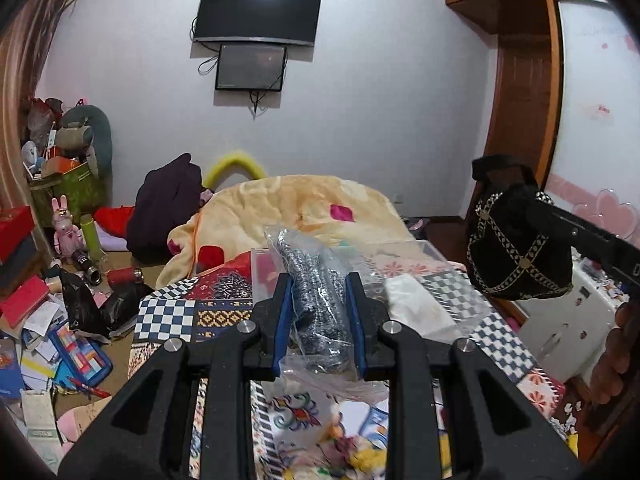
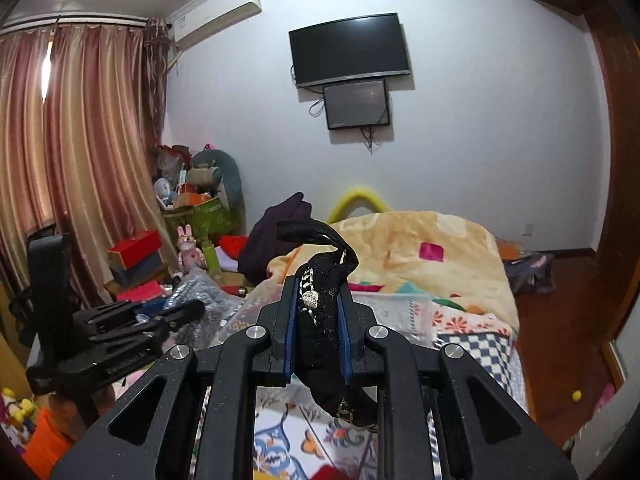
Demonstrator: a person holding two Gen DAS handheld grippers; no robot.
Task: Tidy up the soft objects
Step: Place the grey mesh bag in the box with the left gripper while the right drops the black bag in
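Observation:
My left gripper point(image 1: 320, 300) is shut on a clear plastic bag holding a black-and-white knit item point(image 1: 316, 292), lifted above the bed. My right gripper point(image 2: 318, 304) is shut on a black fabric bag with gold chain trim point(image 2: 320, 320); in the left wrist view the bag point(image 1: 516, 240) hangs at the right, above the bed's edge. The left gripper also shows in the right wrist view point(image 2: 176, 316), at the lower left, with the knit bag point(image 2: 200, 292) in it. A clear plastic bin point(image 1: 404, 256) sits on the patterned bedspread point(image 1: 168, 316) just beyond the left gripper.
A yellow fleece blanket point(image 1: 288, 204) is heaped at the bed's far end, a dark garment point(image 1: 168, 200) beside it. The floor at left is littered with papers, boxes and a pencil case point(image 1: 80, 352). A white appliance point(image 1: 568, 328) stands right of the bed. A wardrobe point(image 1: 520, 80) stands at right.

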